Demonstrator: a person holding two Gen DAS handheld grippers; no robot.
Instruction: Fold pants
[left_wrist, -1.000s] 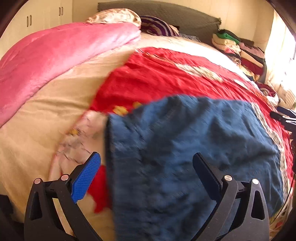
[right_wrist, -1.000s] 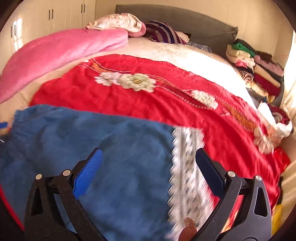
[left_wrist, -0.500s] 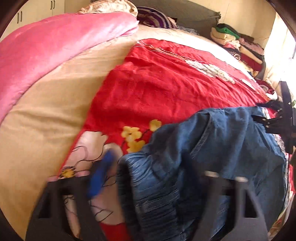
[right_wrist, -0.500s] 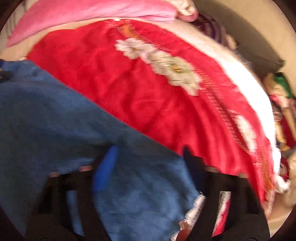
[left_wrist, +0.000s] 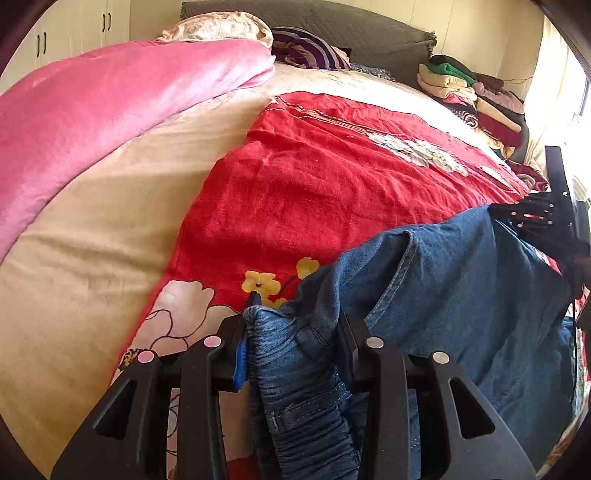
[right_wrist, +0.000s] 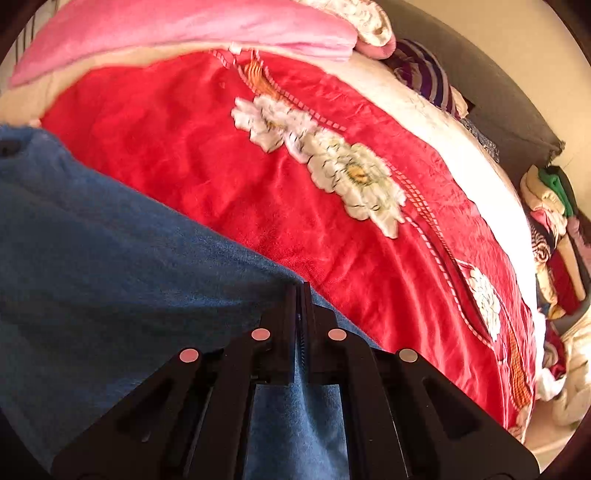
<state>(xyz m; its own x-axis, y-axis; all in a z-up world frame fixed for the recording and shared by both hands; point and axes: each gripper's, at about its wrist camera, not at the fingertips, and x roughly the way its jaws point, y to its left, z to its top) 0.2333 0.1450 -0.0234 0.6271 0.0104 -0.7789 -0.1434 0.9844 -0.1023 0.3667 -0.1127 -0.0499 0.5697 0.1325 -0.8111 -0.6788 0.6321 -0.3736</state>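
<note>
Jeans (left_wrist: 450, 306): blue denim, lower right of the left wrist view, lying on the red cover (left_wrist: 314, 177); they fill the lower left of the right wrist view.
Left claw (left_wrist: 295, 325): jaws closing on the bunched elastic waistband, which stands pinched between the blue pad and the black finger.
Right claw (right_wrist: 302, 295): clenched tight, fingers pressed together with a thin fold of denim edge caught in the seam; also seen at the right edge of the left view, gripping the far end of the jeans.
Left view only: the waistband gathers, a seam running up the denim, yellow flowers on the cover just above the waistband, cupboard doors at upper left.
Right view only: large white flowers (right_wrist: 332, 158) across the cover, blurred.
Both views: pink quilt (left_wrist: 110, 107) upper left, striped pillow (left_wrist: 306, 48) at top, clothes pile (left_wrist: 476, 99) at right.
Edges: the jeans' upper edge runs slackly between the two claws.
Open room: bare red cover above the denim; tan sheet (left_wrist: 81, 266) to the left.
</note>
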